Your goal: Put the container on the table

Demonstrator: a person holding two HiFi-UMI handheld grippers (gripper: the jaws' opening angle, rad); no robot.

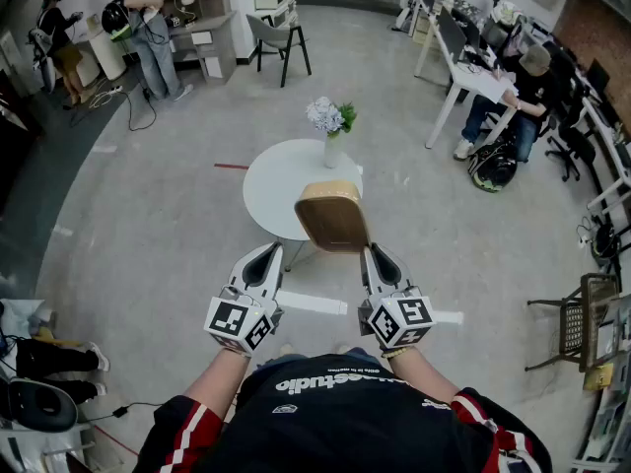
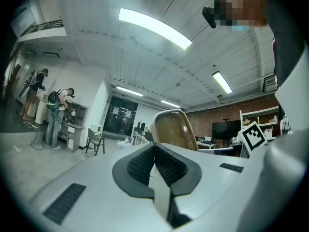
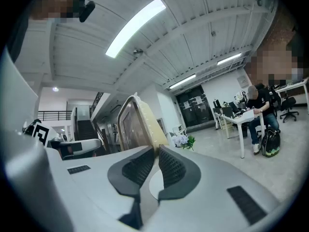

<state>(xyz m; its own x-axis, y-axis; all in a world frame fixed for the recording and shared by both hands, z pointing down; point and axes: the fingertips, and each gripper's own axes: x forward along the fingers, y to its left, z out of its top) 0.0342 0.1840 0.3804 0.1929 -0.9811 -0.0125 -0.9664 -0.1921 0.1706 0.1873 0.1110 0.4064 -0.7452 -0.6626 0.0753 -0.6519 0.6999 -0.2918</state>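
A tan, translucent container [image 1: 333, 215] hangs in the air over the near edge of a round white table [image 1: 276, 180]. My right gripper [image 1: 375, 254] is shut on the container's lower right rim. In the right gripper view the container's edge [image 3: 137, 124] runs down into the narrow slot of the right gripper [image 3: 157, 149]. My left gripper [image 1: 268, 252] is just left of the container's lower left corner, a small gap apart. In the left gripper view the left gripper [image 2: 154, 146] has its jaws touching, with the container [image 2: 175, 129] beyond them to the right.
A vase of flowers [image 1: 330, 121] stands on the table's far side. A chair [image 1: 281, 37] is beyond it. People stand at the far left by shelves [image 1: 148, 28]; a person sits at a white desk [image 1: 527, 87] at the right. A metal rack [image 1: 582, 323] stands at the right.
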